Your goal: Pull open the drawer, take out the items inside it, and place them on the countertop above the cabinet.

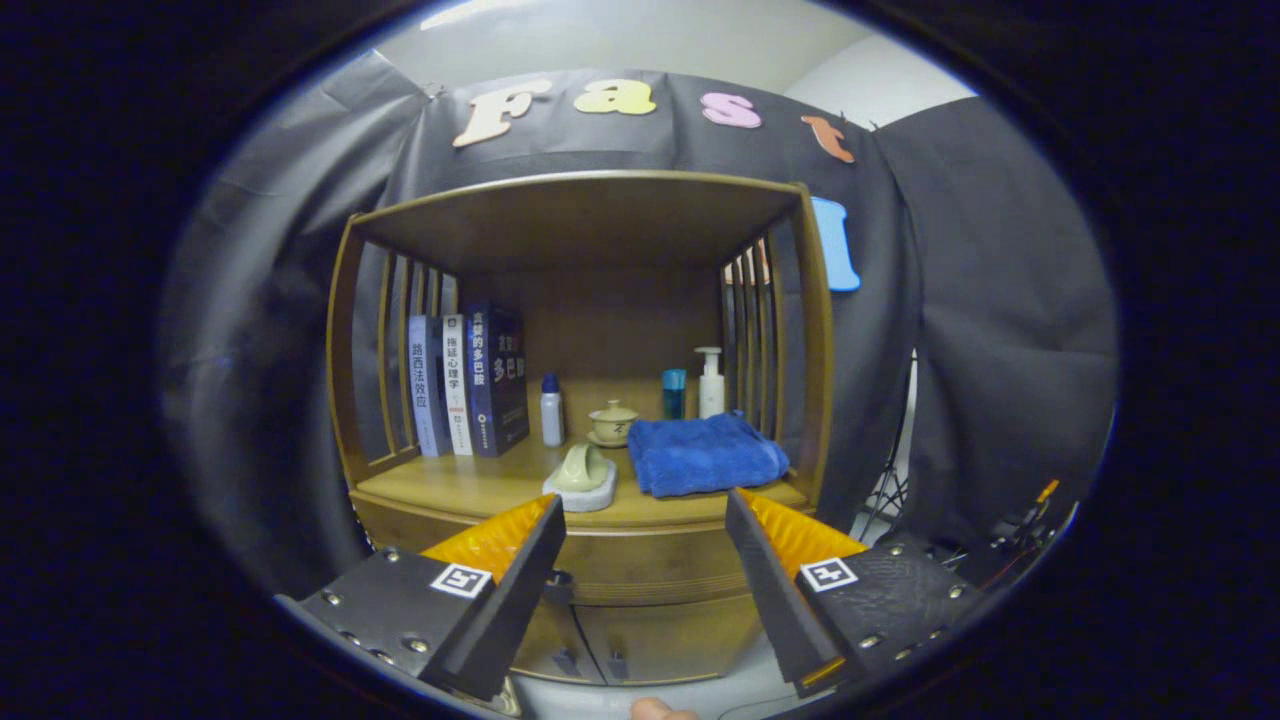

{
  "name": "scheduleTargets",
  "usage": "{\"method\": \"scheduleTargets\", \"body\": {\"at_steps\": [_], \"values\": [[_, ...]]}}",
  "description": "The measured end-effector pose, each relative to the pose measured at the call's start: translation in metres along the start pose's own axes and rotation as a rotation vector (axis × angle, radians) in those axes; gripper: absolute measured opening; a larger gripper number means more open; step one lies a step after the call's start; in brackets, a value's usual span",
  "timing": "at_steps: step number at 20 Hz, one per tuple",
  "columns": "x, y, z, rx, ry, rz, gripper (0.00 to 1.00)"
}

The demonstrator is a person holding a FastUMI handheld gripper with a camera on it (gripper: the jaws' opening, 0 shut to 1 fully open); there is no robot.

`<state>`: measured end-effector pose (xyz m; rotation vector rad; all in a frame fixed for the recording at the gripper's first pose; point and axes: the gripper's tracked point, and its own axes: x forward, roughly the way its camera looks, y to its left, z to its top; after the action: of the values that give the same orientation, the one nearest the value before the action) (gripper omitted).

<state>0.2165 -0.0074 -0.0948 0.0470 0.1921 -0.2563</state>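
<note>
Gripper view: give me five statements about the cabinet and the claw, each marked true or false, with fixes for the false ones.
1. The claw is open, with nothing between its fingers. True.
2. The drawer under the countertop is pulled out. False: it is closed, flush with the cabinet front.
3. A folded blue towel lies on the countertop. True.
4. The books lie flat on the towel. False: they stand upright at the far side of the countertop from the towel.
5. A small lidded cup stands behind the green object on its white base. True.
</note>
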Motion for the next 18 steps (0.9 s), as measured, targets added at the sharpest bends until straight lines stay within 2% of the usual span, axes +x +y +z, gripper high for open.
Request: {"method": "scheduleTargets", "body": {"at_steps": [8, 13, 18], "values": [[-0.065, -0.042, 0.036, -0.088, -0.036, 0.025, 0.97], [-0.092, -0.049, 0.039, -0.055, -0.043, 0.041, 0.97], [-0.105, -0.068, 0.031, -0.034, -0.033, 0.014, 0.97]]}}
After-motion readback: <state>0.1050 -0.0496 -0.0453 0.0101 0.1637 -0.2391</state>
